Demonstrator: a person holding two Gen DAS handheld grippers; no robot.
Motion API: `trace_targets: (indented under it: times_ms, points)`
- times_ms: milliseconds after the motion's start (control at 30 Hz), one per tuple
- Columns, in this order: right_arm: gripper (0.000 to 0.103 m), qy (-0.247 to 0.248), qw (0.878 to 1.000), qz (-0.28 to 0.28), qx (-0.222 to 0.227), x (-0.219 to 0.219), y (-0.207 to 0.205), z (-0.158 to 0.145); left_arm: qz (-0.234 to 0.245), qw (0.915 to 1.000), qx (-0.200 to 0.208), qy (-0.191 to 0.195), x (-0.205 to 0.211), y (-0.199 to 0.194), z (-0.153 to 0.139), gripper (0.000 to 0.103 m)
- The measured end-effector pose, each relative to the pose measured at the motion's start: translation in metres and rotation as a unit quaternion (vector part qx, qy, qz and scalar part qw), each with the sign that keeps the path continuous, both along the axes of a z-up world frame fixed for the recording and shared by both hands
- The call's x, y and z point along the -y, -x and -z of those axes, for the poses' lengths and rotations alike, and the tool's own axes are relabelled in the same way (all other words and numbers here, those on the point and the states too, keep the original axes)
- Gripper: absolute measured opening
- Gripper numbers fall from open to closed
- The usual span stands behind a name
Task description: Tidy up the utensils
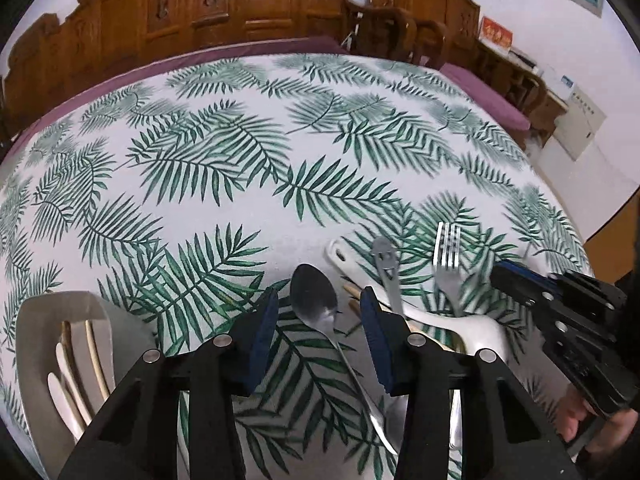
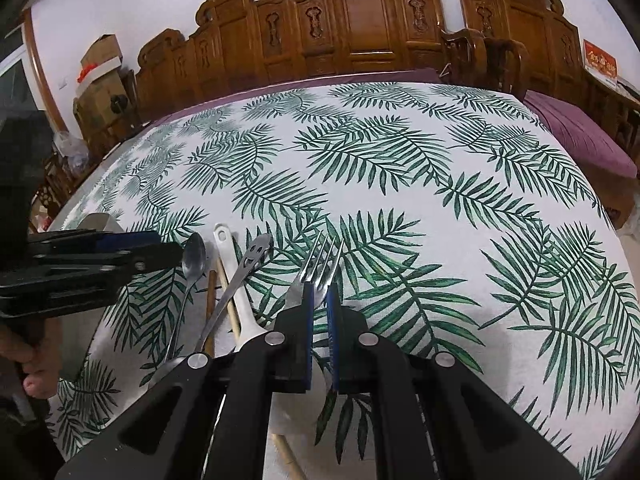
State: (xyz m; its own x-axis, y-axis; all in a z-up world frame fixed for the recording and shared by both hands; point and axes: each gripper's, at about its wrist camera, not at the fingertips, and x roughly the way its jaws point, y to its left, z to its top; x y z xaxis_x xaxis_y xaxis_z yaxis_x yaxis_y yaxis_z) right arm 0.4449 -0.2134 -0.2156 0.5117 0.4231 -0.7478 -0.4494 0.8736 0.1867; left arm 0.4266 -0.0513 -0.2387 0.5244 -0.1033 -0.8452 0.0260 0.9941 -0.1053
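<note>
**Utensils: steel spoon between left pads, fork pinched at right**

Utensils lie loose on a surface (image 1: pixel 224 128) covered by a white cloth printed with green palm fronds. Left hand-held gripper (image 1: pixel 319 318): jaws part-spread, blue ribbed pads either side of a polished steel spoon (image 1: pixel 314 300), bowl lying ahead of the pads, handle running back under the gripper; pads not seen pressing it. Just right of it: wooden chopsticks (image 1: pixel 352 294), a glossy white ladle (image 1: pixel 476 330) with a hole in its handle end, and a grey metal handle (image 1: pixel 385 258) with a smiley-face cut-out. Left of it, a beige holder (image 1: pixel 96 320) with pale sticks inside. Right hand-held gripper (image 2: pixel 320 300): jaws pressed nearly together, pinching a steel fork (image 2: pixel 322 256), tines ahead. A red sign with yellow characters (image 2: pixel 600 65) sits far right; unreadable.
</note>
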Motion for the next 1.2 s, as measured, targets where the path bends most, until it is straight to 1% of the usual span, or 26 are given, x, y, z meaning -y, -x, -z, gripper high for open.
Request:
trace_targets:
  times_ms: [67,200,300,367,433,467,533,567,633,700,767,867,1033,1200]
  points:
    - [0.009,0.000,1.000,-0.002,0.002,-0.001,0.001,-0.001,-0.004,1.0000,-0.004,0.003,-0.001,-0.005,0.003,0.041]
    - [0.009,-0.003,1.000,-0.004,0.003,-0.002,0.001,-0.003,-0.011,0.9998,-0.012,-0.005,-0.003,-0.011,0.009,0.041]
    - [0.009,-0.004,1.000,-0.005,0.004,-0.002,0.002,-0.004,-0.017,0.9995,-0.024,-0.007,-0.005,-0.017,0.016,0.035]
    - [0.009,-0.003,1.000,-0.005,0.004,-0.002,0.002,-0.004,-0.020,0.9992,-0.034,-0.001,-0.008,-0.019,0.022,0.035]
    - [0.009,-0.002,1.000,-0.006,0.006,-0.002,0.002,-0.005,-0.018,0.9994,-0.031,-0.005,-0.008,-0.019,0.021,0.035]
    - [0.009,-0.003,1.000,-0.006,0.006,-0.002,0.002,-0.005,-0.015,0.9994,-0.030,-0.007,-0.007,-0.018,0.021,0.033]
    - [0.009,-0.005,1.000,-0.005,0.007,-0.002,0.002,-0.007,-0.011,0.9995,-0.028,-0.002,-0.006,-0.018,0.022,0.023]
    - [0.009,-0.005,1.000,-0.005,0.007,-0.002,0.002,-0.007,-0.008,0.9996,-0.027,0.000,-0.005,-0.017,0.022,0.016]
    - [0.009,-0.004,1.000,-0.006,0.009,-0.002,0.002,-0.008,-0.004,0.9997,-0.024,0.002,-0.003,-0.015,0.022,0.009]
    - [0.009,-0.002,1.000,-0.007,0.010,-0.004,0.003,-0.009,0.003,0.9999,-0.014,0.007,-0.002,-0.010,0.019,0.003]
    - [0.009,-0.003,1.000,-0.008,0.011,-0.005,0.004,-0.012,0.008,0.9999,-0.008,0.011,-0.001,-0.002,0.014,0.001]
    - [0.009,-0.004,1.000,-0.014,0.015,-0.011,0.008,-0.016,0.011,0.9999,0.007,0.011,-0.004,0.014,0.004,0.000]
    - [0.009,0.003,0.999,-0.037,0.016,-0.029,0.019,-0.018,0.013,0.9989,0.031,0.032,-0.015,0.048,-0.013,0.000]
    - [0.009,0.012,0.998,-0.058,0.014,-0.047,0.028,-0.013,0.014,0.9974,0.054,0.045,-0.024,0.083,-0.028,0.000]
